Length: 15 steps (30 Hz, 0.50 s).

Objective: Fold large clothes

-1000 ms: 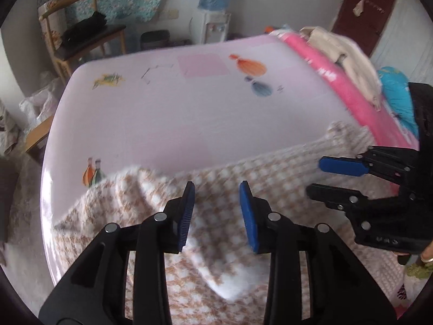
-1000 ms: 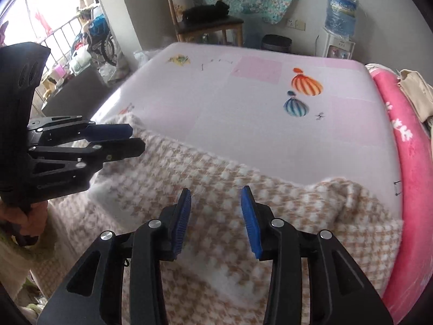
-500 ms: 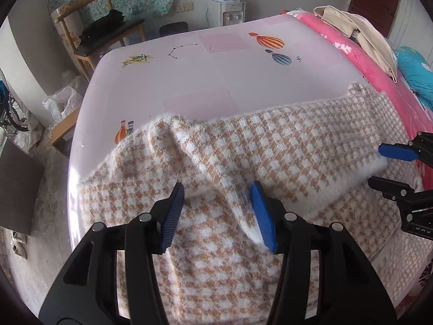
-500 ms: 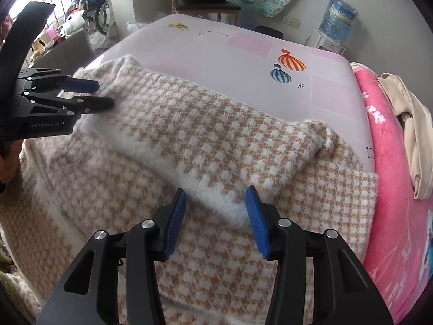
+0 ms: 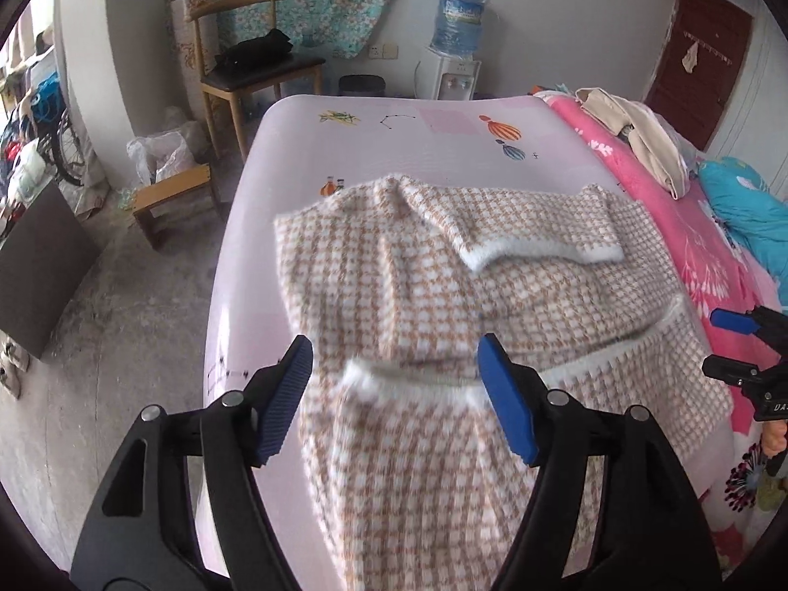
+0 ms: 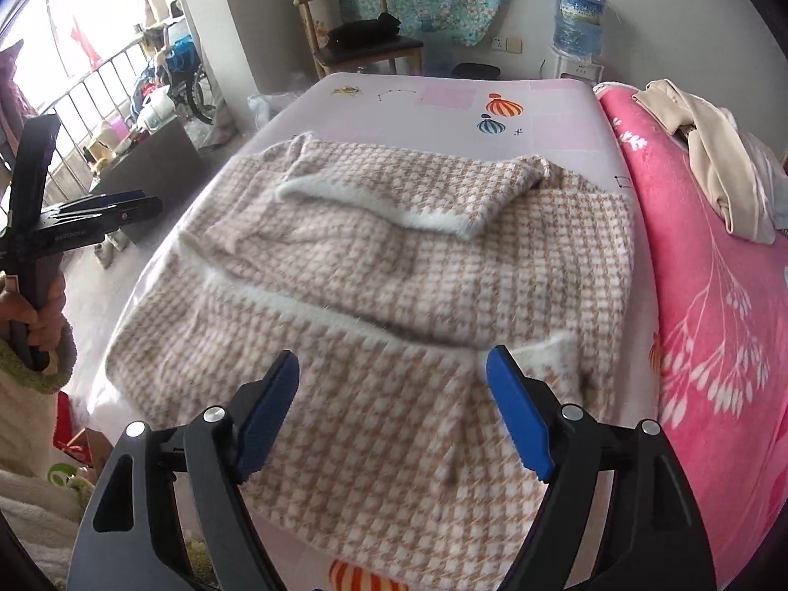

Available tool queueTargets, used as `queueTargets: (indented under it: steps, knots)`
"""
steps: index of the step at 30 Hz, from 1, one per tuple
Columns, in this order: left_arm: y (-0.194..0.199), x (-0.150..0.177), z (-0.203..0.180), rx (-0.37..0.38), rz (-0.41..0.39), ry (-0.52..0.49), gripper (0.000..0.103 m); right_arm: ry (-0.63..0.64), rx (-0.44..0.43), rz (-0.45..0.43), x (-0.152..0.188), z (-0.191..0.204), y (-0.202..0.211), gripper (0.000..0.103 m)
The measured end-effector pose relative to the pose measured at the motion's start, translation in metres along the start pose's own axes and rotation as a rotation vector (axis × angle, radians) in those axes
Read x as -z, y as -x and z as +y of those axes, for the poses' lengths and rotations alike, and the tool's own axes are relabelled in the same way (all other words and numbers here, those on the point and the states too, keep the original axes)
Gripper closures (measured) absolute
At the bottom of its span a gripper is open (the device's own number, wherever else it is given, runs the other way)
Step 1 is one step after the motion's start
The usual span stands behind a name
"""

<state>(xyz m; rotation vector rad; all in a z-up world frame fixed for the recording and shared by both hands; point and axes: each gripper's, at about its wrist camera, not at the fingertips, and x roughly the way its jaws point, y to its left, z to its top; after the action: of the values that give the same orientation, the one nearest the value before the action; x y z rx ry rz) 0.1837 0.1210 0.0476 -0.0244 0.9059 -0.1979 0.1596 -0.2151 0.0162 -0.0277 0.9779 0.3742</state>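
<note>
A beige-and-white houndstooth sweater (image 5: 404, 276) lies spread on the pale pink bed sheet (image 5: 394, 147). One sleeve with a white cuff (image 5: 537, 246) is folded across its far part. My left gripper (image 5: 394, 359) hovers above the near part with its jaws opening and nothing pinched between them. At the right edge my right gripper (image 5: 724, 344) floats beside the sweater. In the right wrist view my right gripper (image 6: 394, 369) is above the sweater (image 6: 443, 256), its jaws opening and holding nothing. My left gripper (image 6: 145, 201) is off the bed's left side, held by a hand.
A pink flowered blanket (image 6: 714, 256) with a beige garment pile (image 6: 714, 157) runs along the bed's right side. A wooden chair (image 5: 246, 64), a water dispenser (image 5: 458, 49) and a low stool (image 5: 172, 192) stand on the floor beyond and left.
Both grippers have drawn back from the sweater and risen, and their jaws have widened. The cloth that sat between the jaws now lies loose on the bed.
</note>
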Motion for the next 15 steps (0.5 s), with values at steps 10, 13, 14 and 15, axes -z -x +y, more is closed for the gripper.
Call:
queueTargets:
  steps: [10, 13, 14, 15]
  knots:
    - [-0.003, 0.085, 0.027, 0.037, 0.026, 0.163, 0.042, -0.103, -0.049, 0.101, 0.058, 0.007, -0.041, 0.025]
    - [-0.014, 0.086, 0.028, 0.064, 0.026, 0.172, 0.055, -0.117, -0.055, 0.111, 0.061, 0.006, -0.047, 0.025]
    - [-0.017, 0.085, 0.026, 0.064, 0.018, 0.165, 0.057, -0.116, -0.053, 0.112, 0.061, 0.006, -0.049, 0.025]
    - [-0.021, 0.082, 0.025, 0.054, 0.011, 0.150, 0.058, -0.114, -0.050, 0.113, 0.061, 0.006, -0.050, 0.025]
